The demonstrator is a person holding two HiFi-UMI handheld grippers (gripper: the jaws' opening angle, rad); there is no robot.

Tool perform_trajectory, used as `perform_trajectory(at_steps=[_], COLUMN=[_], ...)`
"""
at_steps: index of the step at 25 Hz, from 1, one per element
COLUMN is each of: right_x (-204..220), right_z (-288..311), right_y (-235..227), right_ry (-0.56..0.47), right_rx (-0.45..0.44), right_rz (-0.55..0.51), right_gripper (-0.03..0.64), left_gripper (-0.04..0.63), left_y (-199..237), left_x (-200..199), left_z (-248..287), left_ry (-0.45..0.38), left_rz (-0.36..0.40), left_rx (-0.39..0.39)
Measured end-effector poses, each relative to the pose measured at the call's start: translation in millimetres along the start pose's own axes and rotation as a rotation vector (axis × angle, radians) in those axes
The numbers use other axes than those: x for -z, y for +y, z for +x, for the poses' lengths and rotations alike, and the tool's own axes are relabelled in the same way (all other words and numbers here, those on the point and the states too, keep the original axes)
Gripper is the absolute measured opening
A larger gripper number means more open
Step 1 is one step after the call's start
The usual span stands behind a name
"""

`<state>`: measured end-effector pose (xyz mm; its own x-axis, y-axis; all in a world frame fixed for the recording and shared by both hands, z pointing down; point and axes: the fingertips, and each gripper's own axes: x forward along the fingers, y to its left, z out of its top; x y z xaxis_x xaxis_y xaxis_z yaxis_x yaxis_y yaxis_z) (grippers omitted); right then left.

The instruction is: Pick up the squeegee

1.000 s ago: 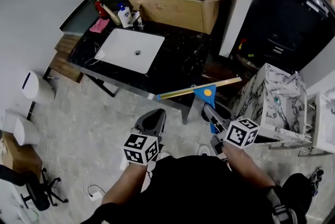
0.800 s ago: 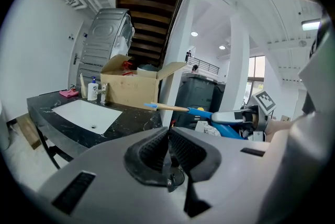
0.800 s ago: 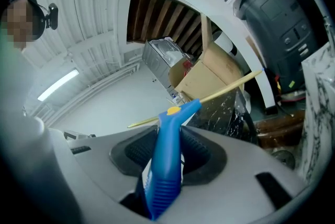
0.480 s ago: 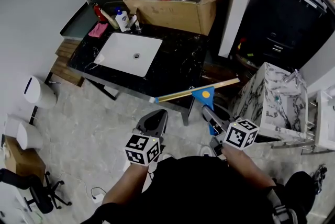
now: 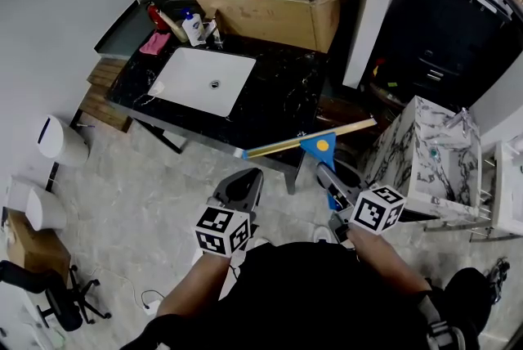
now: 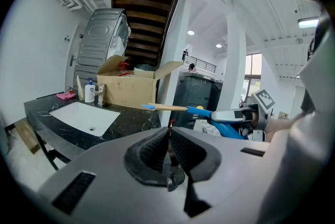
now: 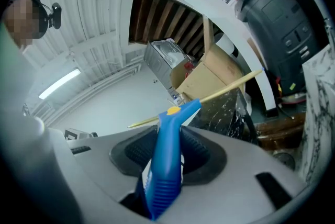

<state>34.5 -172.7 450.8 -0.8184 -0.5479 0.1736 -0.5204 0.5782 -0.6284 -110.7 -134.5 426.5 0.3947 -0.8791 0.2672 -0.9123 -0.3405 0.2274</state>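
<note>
The squeegee (image 5: 319, 147) has a blue handle and a long pale blade, and it hangs in the air in front of the black counter. My right gripper (image 5: 325, 173) is shut on its handle, with the blade crosswise above the jaws. In the right gripper view the ribbed blue handle (image 7: 166, 165) stands upright between the dark pads of the right gripper (image 7: 168, 145). My left gripper (image 5: 243, 183) hovers beside it on the left, shut and holding nothing. In the left gripper view the pads of the left gripper (image 6: 168, 133) meet, and the squeegee (image 6: 201, 111) shows beyond them.
A black marble counter (image 5: 282, 99) with a white sink (image 5: 204, 80) stands ahead. A soap bottle (image 5: 194, 27), a pink cloth (image 5: 155, 42) and an open cardboard box (image 5: 278, 9) sit at its back. A marbled white cabinet (image 5: 425, 164) is on the right, white bins (image 5: 57, 139) on the left.
</note>
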Motion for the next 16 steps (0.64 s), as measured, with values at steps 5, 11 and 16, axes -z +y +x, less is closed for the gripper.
perform_trajectory(at_steps=[5,11,16], right_x=[-2.0,-1.8,-0.7], right_z=[3.6,3.9,6.7], right_y=[-0.1,1.5,0.9], right_ry=[-0.008,0.007,-0.013], right_rx=[-0.004,0.009,0.001], right_rz=[0.011,0.001,0.002], right_gripper=[0.147,0.147,0.147], left_gripper=[0.031,0.031,0.031], left_y=[1.0,3.9,6.6], left_x=[-2.8,-3.6,-4.1], left_z=[-0.4,-0.2,0.1], left_ry=[-0.003,-0.004,-0.005], left_rz=[0.001,0.0,0.006], left_rx=[0.008,0.011,0.012])
